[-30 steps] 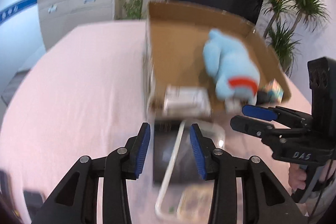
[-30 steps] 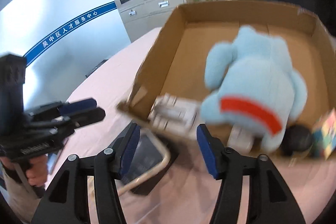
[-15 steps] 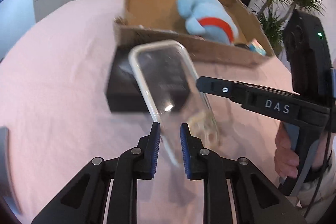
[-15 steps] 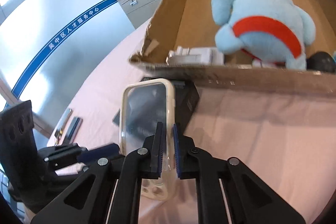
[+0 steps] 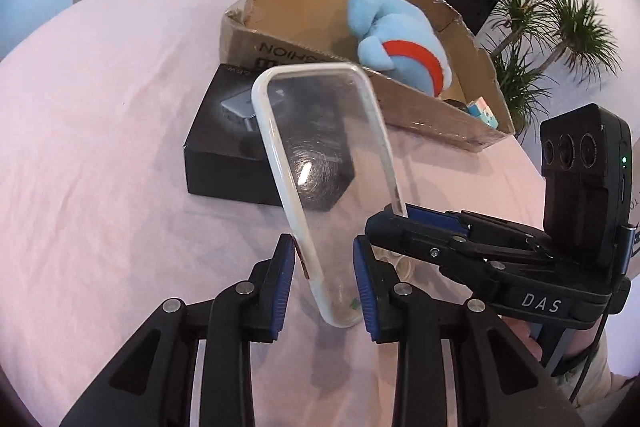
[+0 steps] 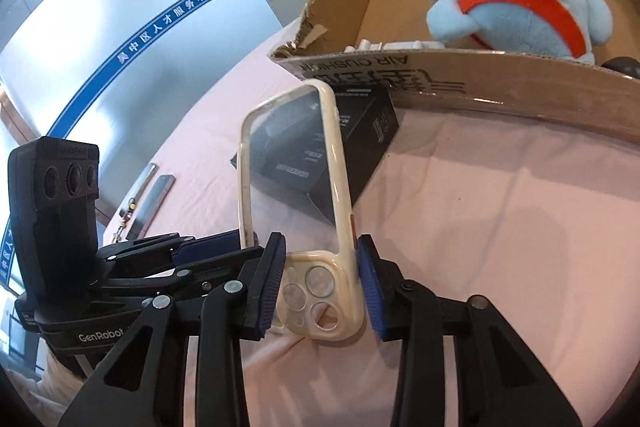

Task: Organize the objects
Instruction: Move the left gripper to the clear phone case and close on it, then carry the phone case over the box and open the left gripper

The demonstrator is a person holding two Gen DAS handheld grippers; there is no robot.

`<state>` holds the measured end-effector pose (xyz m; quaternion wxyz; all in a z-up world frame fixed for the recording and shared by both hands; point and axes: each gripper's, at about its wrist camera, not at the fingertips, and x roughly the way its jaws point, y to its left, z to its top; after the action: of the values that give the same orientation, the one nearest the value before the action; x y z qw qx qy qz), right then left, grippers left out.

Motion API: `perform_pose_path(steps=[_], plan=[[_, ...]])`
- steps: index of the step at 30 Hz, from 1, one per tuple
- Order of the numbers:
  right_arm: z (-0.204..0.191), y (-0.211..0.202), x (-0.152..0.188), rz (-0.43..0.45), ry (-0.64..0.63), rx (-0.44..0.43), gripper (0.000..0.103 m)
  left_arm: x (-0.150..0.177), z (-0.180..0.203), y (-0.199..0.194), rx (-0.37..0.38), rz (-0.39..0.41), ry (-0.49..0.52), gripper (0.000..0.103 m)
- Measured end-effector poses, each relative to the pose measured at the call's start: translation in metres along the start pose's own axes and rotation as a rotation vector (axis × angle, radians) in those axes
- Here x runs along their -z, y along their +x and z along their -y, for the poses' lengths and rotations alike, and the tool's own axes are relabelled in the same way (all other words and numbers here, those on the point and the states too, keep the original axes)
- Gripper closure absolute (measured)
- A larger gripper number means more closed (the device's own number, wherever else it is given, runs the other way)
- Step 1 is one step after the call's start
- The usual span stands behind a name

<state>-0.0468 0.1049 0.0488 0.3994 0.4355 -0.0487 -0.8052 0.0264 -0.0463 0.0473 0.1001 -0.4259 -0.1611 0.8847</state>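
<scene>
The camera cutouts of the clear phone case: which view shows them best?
The right wrist view: the clear phone case has its round lens openings facing the camera, between the right gripper's fingers. In the left wrist view they are mostly hidden behind the grippers.

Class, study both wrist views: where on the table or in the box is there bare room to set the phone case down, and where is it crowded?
Free: pink tablecloth left of the black box; the cardboard box floor's far-left corner, behind the blue plush. Crowded: the near box edge by plush and cube, and around the phone case between both grippers.
</scene>
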Motion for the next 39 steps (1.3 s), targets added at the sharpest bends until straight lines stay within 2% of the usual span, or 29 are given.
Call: perform_pose_path(steps=[6,21,39], plan=[[-0.007,-0.011,0.003,0.027,-0.008,0.022,0.071,-0.006,0.014,-0.006,-0.030,0.019,0.026,0.076],[-0.008,-0.056,-0.007,0.145,0.003,0.058,0.071,-0.032,0.057,-0.032,0.004,0.088,0.126,0.076],[0.014,-0.117,-0.037,0.282,0.013,0.111,0.071,-0.079,0.125,-0.036,0.042,0.140,0.264,0.076]])
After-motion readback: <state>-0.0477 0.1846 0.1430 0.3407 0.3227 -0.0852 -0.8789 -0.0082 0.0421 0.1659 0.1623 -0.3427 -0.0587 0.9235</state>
